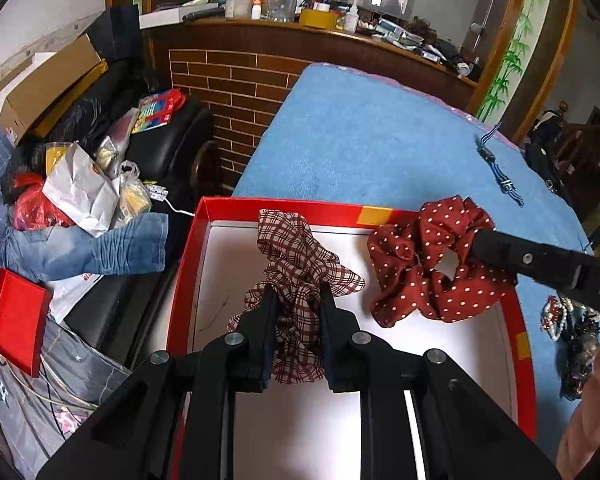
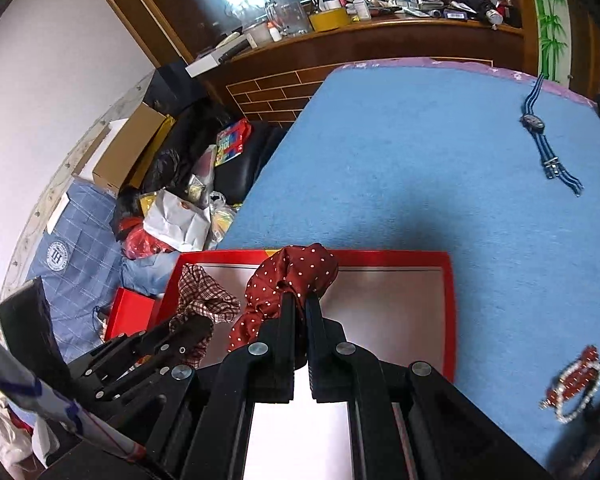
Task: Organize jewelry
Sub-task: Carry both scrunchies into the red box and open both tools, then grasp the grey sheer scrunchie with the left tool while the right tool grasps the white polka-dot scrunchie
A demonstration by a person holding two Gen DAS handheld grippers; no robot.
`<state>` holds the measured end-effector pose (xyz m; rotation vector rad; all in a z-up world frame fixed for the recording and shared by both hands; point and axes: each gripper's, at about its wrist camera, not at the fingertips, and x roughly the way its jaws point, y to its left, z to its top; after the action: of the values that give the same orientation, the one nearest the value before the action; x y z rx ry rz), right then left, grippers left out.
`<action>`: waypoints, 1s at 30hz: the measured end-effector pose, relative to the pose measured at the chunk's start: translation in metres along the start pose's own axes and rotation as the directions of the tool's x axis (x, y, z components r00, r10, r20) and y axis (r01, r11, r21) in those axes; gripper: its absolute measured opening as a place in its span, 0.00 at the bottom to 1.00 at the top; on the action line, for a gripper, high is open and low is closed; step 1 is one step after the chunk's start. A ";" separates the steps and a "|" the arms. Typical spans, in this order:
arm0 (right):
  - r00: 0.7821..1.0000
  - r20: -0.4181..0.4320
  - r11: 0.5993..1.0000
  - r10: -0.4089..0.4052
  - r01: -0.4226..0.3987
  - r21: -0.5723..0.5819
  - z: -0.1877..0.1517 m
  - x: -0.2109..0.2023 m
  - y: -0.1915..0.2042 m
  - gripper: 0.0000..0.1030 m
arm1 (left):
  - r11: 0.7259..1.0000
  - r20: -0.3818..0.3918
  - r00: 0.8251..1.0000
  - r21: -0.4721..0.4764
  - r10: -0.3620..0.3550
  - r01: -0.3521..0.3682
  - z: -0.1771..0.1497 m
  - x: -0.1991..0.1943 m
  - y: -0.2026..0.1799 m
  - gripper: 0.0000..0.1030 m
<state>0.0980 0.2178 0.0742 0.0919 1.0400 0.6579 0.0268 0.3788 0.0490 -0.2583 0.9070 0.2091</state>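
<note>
Left hand-held gripper clamped on plaid scrunchie, right hand-held gripper pinched on polka-dot scrunchie, both hanging just over red tray, plaid left of dotted, drop straight below.

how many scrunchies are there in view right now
2. The plaid scrunchie is held in the left gripper over the red box; the polka-dot scrunchie is in the right gripper beside it. Others may be hidden off-frame.

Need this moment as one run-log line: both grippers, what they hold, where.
left gripper: shut on plaid fabric scrunchie | right gripper: shut on red polka-dot fabric scrunchie | both over red-rimmed white-floored box | striped-strap watch: on blue cloth
</note>
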 end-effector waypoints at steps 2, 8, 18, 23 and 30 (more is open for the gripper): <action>1.000 -0.011 1.000 -0.021 0.021 -0.005 -0.001 0.008 -0.001 0.06 | 1.000 -0.007 1.000 -0.002 0.002 -0.002 -0.001 0.004 0.001 0.18; 0.998 -0.033 0.998 -0.060 0.059 -0.008 0.002 0.020 -0.007 0.07 | 1.000 0.010 1.000 -0.001 0.017 -0.017 0.001 0.004 0.000 0.30; 0.999 -0.009 0.999 -0.032 0.033 0.029 0.000 -0.001 -0.020 0.24 | 1.000 0.057 0.998 -0.017 0.001 0.000 0.003 -0.023 -0.003 0.42; 1.000 0.025 0.999 -0.019 0.019 0.034 -0.010 -0.027 -0.023 0.24 | 1.000 0.088 0.996 0.002 -0.021 0.021 -0.003 -0.044 -0.017 0.42; 0.998 0.061 0.998 -0.024 0.021 0.053 -0.042 -0.076 -0.045 0.24 | 0.995 0.125 0.989 0.057 -0.085 0.078 -0.020 -0.073 -0.057 0.42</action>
<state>0.0590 0.1307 0.0943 0.1453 0.9974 0.6036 -0.0158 0.3135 0.1025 -0.2308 0.7733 0.1247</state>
